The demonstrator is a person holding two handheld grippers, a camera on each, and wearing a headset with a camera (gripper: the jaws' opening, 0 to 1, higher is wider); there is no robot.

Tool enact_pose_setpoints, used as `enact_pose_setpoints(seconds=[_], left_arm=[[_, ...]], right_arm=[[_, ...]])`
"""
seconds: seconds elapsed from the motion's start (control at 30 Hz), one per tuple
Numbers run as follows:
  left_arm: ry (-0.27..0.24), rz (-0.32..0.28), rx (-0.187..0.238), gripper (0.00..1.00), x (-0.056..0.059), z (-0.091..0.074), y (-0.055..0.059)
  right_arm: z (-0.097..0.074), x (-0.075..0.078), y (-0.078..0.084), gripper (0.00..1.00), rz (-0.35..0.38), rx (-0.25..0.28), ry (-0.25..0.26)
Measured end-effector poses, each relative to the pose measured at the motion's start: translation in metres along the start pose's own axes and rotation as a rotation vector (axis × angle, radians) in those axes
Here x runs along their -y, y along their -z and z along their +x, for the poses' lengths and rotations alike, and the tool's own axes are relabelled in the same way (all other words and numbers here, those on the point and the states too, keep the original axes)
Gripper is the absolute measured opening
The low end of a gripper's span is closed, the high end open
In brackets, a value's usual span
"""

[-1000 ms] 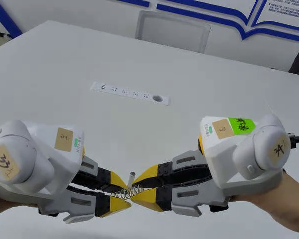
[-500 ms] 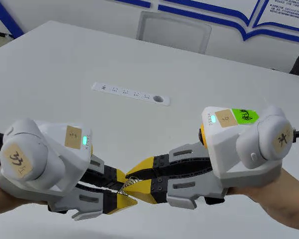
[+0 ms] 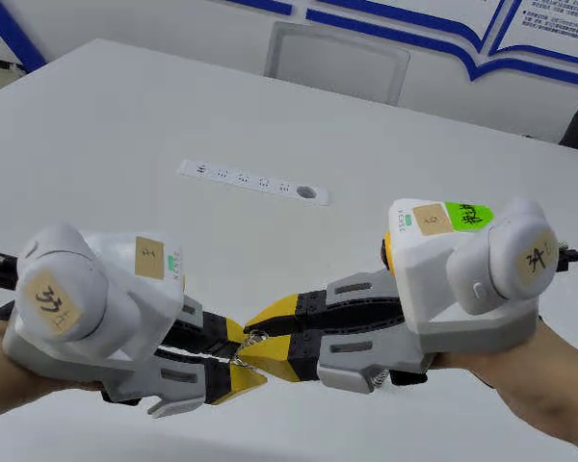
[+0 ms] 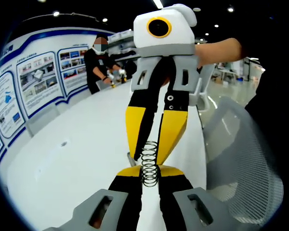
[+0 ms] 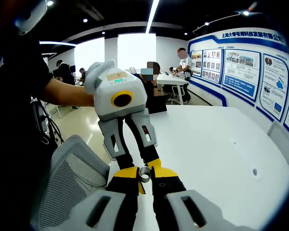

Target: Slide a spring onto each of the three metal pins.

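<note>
left gripper (image 4: 149, 174) and right gripper (image 5: 144, 177) have drawn closer, both pinching the spring (image 4: 150, 161), now squeezed shorter; probably feeding onto a pin.

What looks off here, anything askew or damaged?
Nothing looks spilled or damaged. One oddity: the spring is held over the table by both grippers at once, one end pinched in the left gripper and the other in the right gripper, tip to tip. The power strip lies flat.

Bright bare-metal wire spring (image 4: 150, 166); smooth matt white tabletop (image 3: 125, 115); mesh-fabric chair back (image 4: 250, 159).
</note>
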State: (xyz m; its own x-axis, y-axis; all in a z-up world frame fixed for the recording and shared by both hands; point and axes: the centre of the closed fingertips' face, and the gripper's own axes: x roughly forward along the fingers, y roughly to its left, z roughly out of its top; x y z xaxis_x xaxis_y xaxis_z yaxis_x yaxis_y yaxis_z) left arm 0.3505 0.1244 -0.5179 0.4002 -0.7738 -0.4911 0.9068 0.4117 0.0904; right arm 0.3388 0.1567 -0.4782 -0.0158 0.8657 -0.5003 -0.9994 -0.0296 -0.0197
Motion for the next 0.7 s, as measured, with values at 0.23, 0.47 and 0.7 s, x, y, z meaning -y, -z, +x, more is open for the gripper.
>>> enact_pose_setpoints(seconds=[0.23, 0.47, 0.7], left_arm=[[-0.052, -0.025, 0.026, 0.20, -0.012, -0.010, -0.002], [-0.064, -0.033, 0.037, 0.26, -0.018, -0.025, 0.001], [-0.089, -0.091, 0.041, 0.38, -0.029, -0.043, 0.010]], right_arm=[[-0.003, 0.007, -0.013, 0.10, -0.028, -0.006, 0.024], [-0.007, 0.018, -0.018, 0.10, -0.036, -0.010, 0.060], [-0.014, 0.042, -0.019, 0.10, -0.025, -0.015, 0.116]])
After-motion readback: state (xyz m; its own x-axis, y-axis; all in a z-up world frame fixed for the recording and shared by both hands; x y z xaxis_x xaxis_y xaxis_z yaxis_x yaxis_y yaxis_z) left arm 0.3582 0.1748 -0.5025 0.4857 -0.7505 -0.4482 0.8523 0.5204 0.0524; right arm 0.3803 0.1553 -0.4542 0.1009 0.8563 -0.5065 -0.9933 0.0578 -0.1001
